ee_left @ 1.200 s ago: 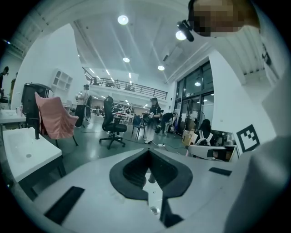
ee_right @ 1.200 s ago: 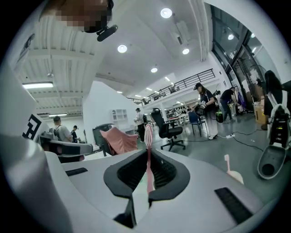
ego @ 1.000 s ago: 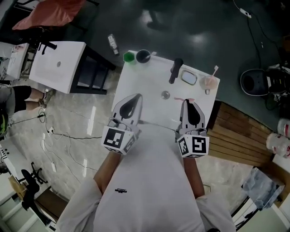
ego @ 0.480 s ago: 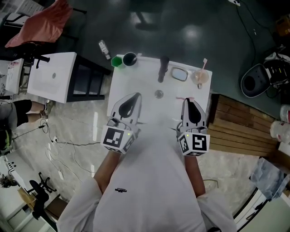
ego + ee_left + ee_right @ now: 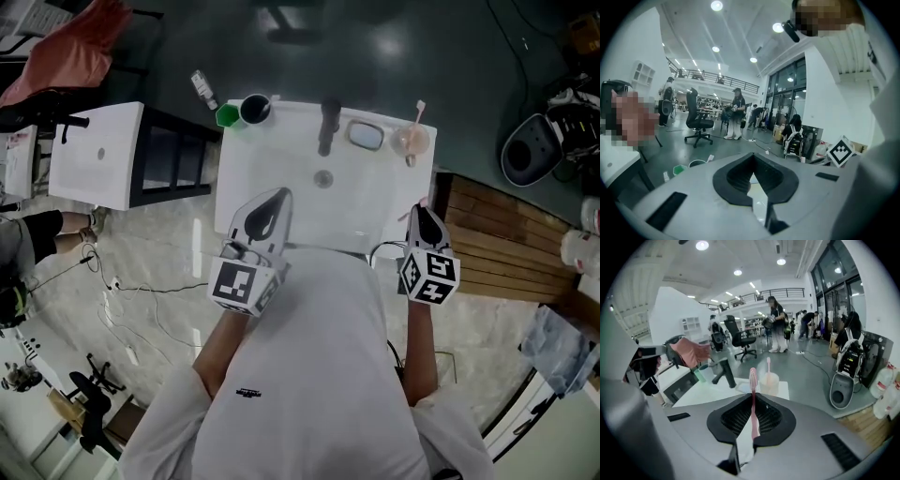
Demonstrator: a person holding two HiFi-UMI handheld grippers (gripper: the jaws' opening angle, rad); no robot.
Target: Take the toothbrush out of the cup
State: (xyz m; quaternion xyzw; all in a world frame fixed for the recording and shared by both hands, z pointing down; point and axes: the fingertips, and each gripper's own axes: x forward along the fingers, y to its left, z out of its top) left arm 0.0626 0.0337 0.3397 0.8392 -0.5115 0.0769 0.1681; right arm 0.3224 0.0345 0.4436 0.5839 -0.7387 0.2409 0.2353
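Note:
My right gripper (image 5: pixel 753 398) is shut on a pink toothbrush (image 5: pixel 753 416), whose bristle head (image 5: pixel 752 375) sticks out beyond the jaws. In the head view this gripper (image 5: pixel 420 210) hangs by the front right corner of the white sink top (image 5: pixel 272 159). A pale pink cup (image 5: pixel 410 141) stands at the back right of the sink top with another toothbrush (image 5: pixel 419 111) upright in it; the right gripper view has that cup (image 5: pixel 770 383) just beyond the jaws. My left gripper (image 5: pixel 278 196) hovers over the front left of the sink top, its jaws together and empty.
A dark faucet (image 5: pixel 328 122) stands at the back middle, with a drain (image 5: pixel 323 177) before it and a soap dish (image 5: pixel 366 136) to its right. A green cup (image 5: pixel 227 116) and a black cup (image 5: pixel 254 110) sit at the back left. A wooden pallet (image 5: pixel 497 244) lies to the right.
My right gripper has swung right and down with the pink toothbrush, from over the sink top to its front right corner. The left gripper has shifted a little.

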